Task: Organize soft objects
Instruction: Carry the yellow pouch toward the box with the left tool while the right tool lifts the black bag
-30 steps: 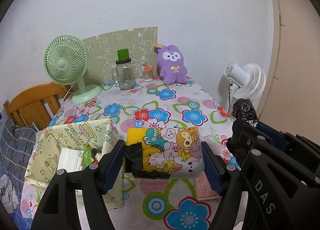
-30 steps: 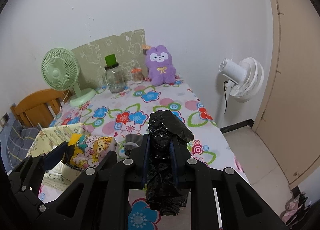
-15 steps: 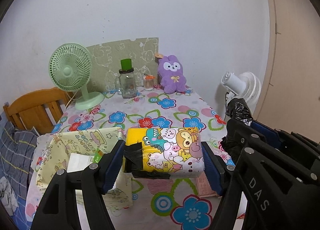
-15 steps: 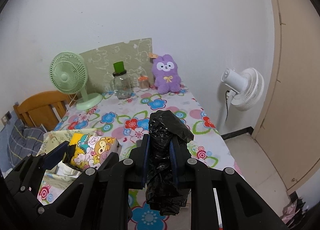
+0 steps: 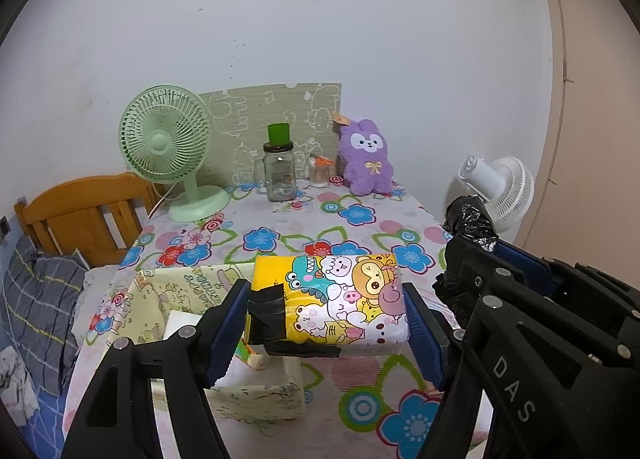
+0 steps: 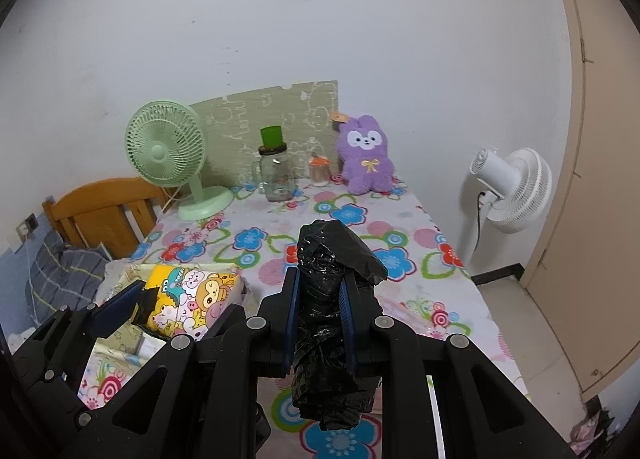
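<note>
Both hands have lifted higher above the counter (image 5: 352, 219). Left hand-held gripper (image 5: 326, 323) squeezes one cartoon tissue pack (image 5: 340, 299) over the yellow cloth box (image 5: 168, 291). Right hand-held gripper (image 6: 320, 319) pinches one black plastic bag (image 6: 326, 279). I think the pack goes down into the box next: lower, then let go. Two fans, one purple bunny (image 5: 366, 157) wait behind
</note>
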`<state>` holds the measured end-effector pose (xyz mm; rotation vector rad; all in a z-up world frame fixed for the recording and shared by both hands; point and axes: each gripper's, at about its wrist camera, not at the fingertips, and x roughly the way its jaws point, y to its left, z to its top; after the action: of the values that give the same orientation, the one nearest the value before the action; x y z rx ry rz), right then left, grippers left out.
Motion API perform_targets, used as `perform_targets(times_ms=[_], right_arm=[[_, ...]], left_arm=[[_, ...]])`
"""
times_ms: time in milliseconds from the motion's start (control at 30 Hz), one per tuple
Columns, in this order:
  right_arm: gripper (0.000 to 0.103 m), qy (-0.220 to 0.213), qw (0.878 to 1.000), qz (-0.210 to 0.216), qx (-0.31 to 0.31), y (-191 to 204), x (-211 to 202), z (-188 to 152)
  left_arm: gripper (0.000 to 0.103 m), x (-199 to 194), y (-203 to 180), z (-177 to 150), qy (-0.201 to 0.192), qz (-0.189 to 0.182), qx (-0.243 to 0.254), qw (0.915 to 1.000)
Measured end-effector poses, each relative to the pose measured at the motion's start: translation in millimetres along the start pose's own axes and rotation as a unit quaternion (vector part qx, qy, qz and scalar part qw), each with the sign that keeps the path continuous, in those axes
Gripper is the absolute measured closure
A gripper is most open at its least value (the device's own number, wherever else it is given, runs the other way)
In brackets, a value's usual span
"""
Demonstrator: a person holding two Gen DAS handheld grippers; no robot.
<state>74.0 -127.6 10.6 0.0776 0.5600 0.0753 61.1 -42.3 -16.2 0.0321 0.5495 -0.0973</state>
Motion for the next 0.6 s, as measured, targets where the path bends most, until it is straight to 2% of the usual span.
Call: perform_targets(times_ms=[267,600], right_arm=[[0.081,-0.001,1.0,0.017,-0.011,23,10,7],[0.081,0.011,0.999,0.043,-0.023,52,36,11]], left_arm=[[0.028,4,22,5,-0.002,0.012,-0.011,0.9999],[0.028,19,56,4,0.014,0.034,-0.034,0.9988]])
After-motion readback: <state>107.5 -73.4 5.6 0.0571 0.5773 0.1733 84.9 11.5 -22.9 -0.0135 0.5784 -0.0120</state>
